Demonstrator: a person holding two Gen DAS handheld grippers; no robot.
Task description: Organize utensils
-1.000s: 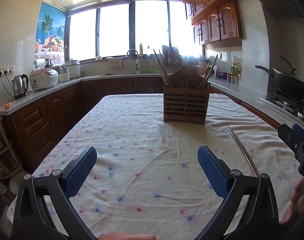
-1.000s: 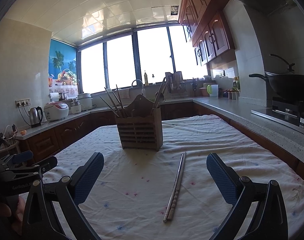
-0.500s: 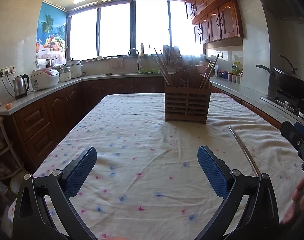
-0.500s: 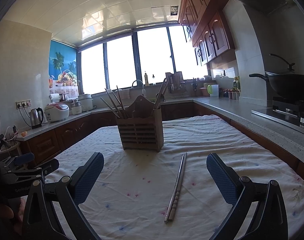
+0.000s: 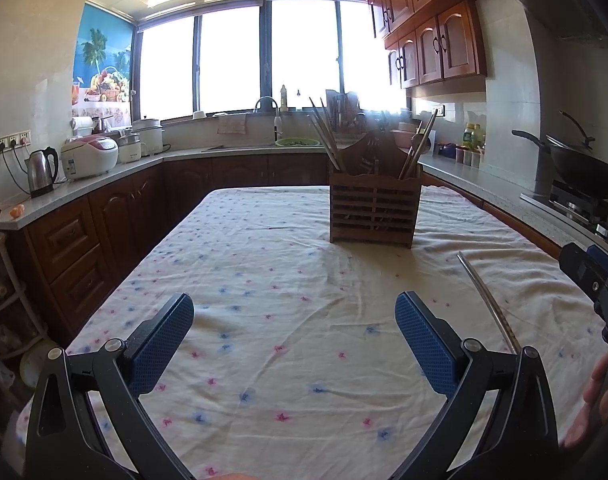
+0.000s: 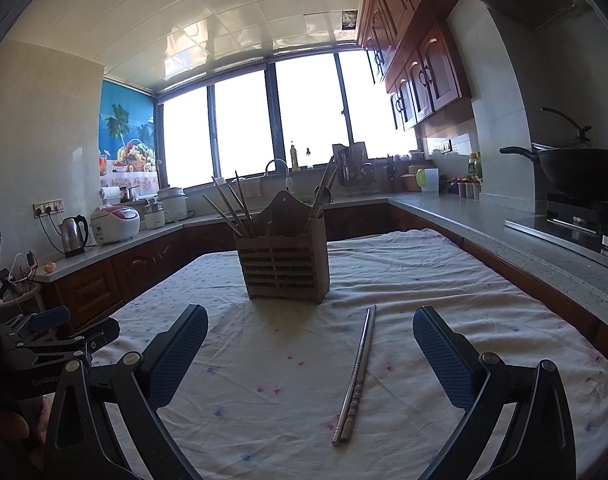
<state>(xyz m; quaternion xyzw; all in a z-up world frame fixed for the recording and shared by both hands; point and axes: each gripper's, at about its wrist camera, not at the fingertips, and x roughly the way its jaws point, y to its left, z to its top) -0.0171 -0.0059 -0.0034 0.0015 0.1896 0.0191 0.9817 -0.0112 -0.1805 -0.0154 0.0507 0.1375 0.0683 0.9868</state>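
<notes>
- Over the near end of the table, the right gripper hangs with its blue pads spread wide, holding nothing and touching nothing.
- Between those pads, nearer the right-hand one, a pair of steel chopsticks lies flat on the flowered tablecloth, the two sticks side by side and pointing toward the holder.
- To its left, the left gripper is just as wide open and empty above bare cloth; the same chopsticks lie outside its right finger.
- Pale lettering shows on the left gripper's black body in the right wrist view; it starts "Gen" and I cannot make out the rest.
- Farther up the table stands a slatted wooden utensil holder, upright, with wooden chopsticks fanned out of its left compartment and a few long handles leaning out of its right.
- Beyond, on the counter along the left wall, sit a steel kettle and a white rice cooker; a black wok sits on the stove to the right.
</notes>
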